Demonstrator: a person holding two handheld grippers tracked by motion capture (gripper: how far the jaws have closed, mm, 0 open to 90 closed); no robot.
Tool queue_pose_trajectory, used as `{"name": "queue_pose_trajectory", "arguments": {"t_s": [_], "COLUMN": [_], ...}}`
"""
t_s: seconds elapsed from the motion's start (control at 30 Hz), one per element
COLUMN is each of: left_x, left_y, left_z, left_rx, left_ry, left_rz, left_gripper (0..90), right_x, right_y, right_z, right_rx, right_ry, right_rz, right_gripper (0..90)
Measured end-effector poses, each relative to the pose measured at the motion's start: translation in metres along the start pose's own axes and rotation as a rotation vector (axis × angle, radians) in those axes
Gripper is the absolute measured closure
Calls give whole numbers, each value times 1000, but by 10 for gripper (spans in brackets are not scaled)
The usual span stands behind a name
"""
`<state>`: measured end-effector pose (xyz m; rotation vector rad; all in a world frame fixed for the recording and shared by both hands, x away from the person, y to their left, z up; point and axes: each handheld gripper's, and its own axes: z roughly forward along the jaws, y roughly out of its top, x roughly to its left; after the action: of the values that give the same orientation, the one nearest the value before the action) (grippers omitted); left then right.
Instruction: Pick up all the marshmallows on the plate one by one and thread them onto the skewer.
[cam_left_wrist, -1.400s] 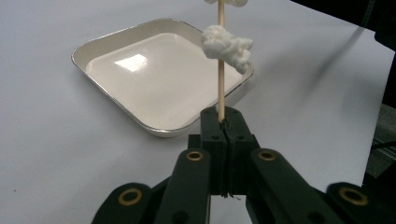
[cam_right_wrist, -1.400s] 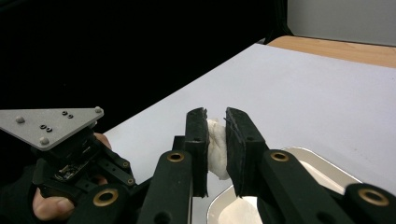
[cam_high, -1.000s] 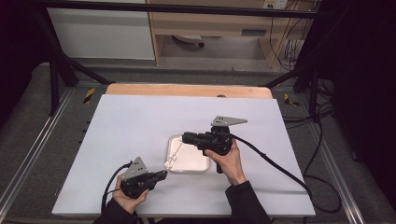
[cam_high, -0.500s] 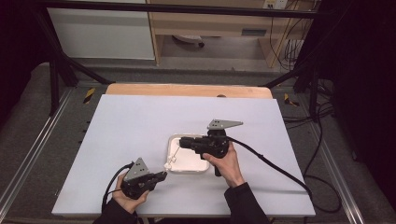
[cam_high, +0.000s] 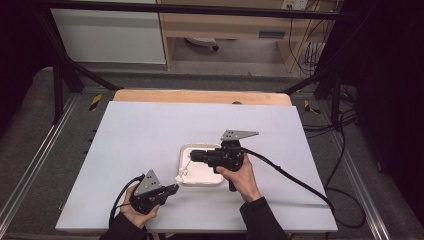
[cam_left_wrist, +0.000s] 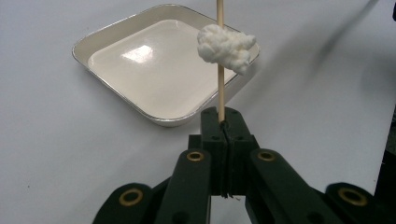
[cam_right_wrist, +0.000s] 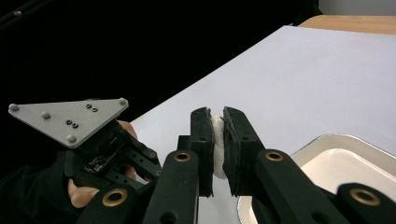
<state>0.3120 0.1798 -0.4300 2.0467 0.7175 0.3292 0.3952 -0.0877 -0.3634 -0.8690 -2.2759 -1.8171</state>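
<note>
Left tongs (cam_left_wrist: 221, 122) are clamped tight on the bottom end of a thin wooden skewer (cam_left_wrist: 219, 88), which sticks up and away from them with a fluffy white cotton wad (cam_left_wrist: 225, 45) threaded partway along it. Right tongs (cam_right_wrist: 216, 123) are closed down on another little white cotton piece (cam_right_wrist: 217, 140), squashed flat between the pads; no gap to speak of. From the high view the left tongs (cam_high: 172, 189) sit near the front edge and the right tongs (cam_high: 195, 155) hover over the tray (cam_high: 197, 179), with the skewer (cam_high: 183, 168) angled over the tray's front left corner. My guess on handling: the cotton is super light, soft and compressible, so pinch it through the middle and don't yank or it'll tear and shed fibres. The stick is stiff but thin and smooth, probably snaps if levered, so hold it low near the end like now. Tray is shallow, square with rounded corners, glossy cream inside with a metallic rim, sitting on a matte pale surface (cam_high: 150, 130).
</note>
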Motion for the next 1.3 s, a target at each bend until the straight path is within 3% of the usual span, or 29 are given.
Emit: {"name": "queue_pose_trajectory", "arguments": {"t_s": [0.33, 0.9, 1.3], "left_x": [-3, -5, -5], "left_y": [0, 2, 3], "left_z": [0, -1, -2], "left_rx": [6, 27, 34], "left_ry": [11, 1, 18], "left_rz": [2, 7, 12], "left_gripper": [889, 891, 892], "right_x": [2, 1, 1], "right_y": [-5, -11, -14], "right_z": [1, 3, 3], "right_rx": [8, 2, 0], "right_ry": [-10, 4, 20], "right_rz": [-17, -7, 1], "right_gripper": [832, 832, 832]}}
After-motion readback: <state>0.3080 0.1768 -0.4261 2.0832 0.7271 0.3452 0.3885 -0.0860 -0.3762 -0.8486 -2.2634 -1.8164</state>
